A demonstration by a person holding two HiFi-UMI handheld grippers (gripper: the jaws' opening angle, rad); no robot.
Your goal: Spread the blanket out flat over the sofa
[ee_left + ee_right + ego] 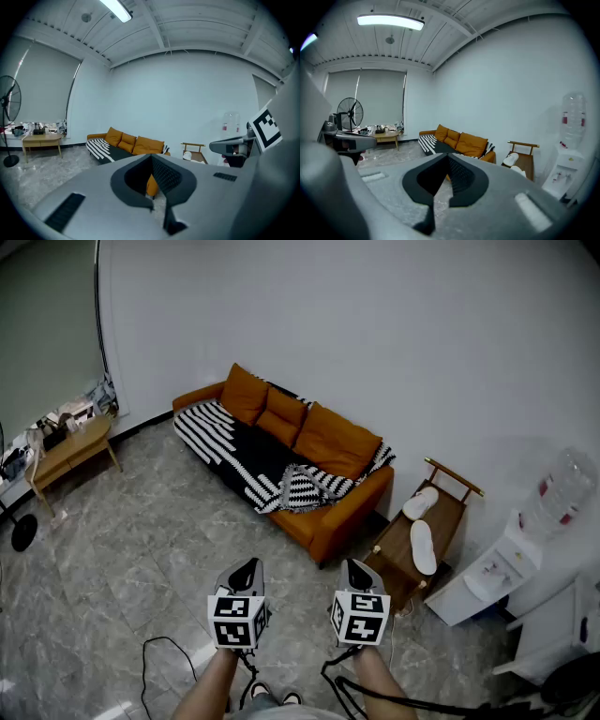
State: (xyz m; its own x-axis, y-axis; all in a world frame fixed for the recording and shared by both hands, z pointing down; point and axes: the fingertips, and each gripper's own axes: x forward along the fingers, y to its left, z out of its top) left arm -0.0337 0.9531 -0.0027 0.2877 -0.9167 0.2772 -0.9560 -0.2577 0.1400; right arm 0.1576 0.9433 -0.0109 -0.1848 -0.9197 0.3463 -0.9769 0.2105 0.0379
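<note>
Blanket (255, 461) lies rumpled on sofa (334, 521), far beyond closed left gripper (246, 569) and closed right gripper (356, 569)

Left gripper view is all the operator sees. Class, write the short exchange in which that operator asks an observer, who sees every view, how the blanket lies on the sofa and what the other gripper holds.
Operator: The sofa's end nearest the rack is blocked for me. How does the blanket lie there?
Observer: In the head view the blanket lies flat at the sofa's far end but is rumpled into a heap at that end.
Operator: Is the right gripper carrying anything?
Observer: No. The right gripper has its jaws together, with nothing between them.
Operator: What is on the rack?
Observer: Two white slippers lie on the wooden rack.
</note>
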